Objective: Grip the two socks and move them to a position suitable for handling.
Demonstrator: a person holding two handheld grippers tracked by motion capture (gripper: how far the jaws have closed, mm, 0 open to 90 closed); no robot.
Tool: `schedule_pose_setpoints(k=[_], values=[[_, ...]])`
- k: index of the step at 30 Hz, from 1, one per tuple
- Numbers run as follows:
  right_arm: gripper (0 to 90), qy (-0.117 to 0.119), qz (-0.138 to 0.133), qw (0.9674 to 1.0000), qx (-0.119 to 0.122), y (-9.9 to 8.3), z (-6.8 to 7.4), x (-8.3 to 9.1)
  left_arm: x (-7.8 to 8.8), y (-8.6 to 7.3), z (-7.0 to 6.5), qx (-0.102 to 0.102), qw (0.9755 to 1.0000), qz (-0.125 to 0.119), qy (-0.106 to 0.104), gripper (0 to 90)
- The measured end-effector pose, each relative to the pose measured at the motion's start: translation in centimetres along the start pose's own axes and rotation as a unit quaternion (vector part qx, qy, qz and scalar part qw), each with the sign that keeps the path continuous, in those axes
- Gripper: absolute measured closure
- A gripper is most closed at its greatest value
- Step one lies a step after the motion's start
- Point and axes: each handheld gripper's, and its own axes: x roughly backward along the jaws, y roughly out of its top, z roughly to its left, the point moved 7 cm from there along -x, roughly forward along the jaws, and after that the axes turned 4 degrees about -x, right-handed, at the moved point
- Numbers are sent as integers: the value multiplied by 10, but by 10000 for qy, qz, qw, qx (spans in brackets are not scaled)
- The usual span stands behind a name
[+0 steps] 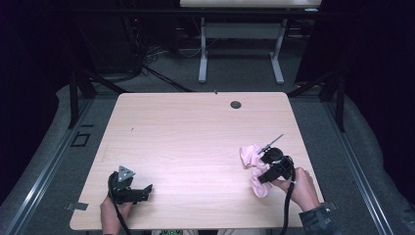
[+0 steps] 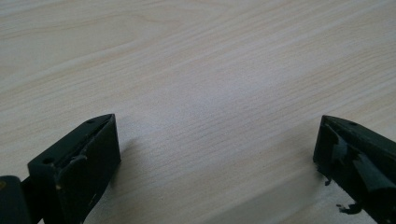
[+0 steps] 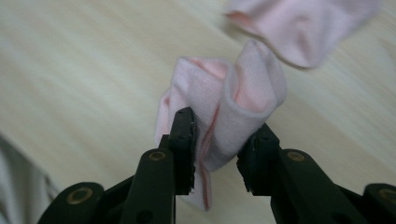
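Observation:
A pink cloth lies crumpled at the right side of the light wooden table. My right gripper sits over it, held by a hand. In the right gripper view the jaws are shut on a bunched fold of the pink cloth, lifted a little off the table, and my right gripper pinches it from both sides. Another part of the cloth lies beyond. My left gripper rests near the table's front left edge. In its own view my left gripper stands open over bare wood.
A round cable hole sits near the table's far edge. Behind the table stands the white frame of another desk with cables on the floor. Dark metal struts flank both sides.

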Motion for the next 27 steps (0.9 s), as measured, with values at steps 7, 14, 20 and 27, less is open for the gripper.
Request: schedule_pose_setpoints(k=[7, 14, 20, 27], values=[[681, 249, 43, 9973, 684, 12, 56, -4, 0, 0, 0, 1, 10000, 0, 1, 3], [679, 455, 340, 9912, 1195, 26, 93, -25, 0, 0, 0, 1, 10000, -1, 1, 3], [677, 549, 615, 9869, 1384, 34, 113, -54, 0, 0, 0, -2, 10000, -3, 2, 3], [539, 504, 759, 9855, 1433, 33, 114, -77, 0, 0, 0, 2, 10000, -5, 6, 3]])
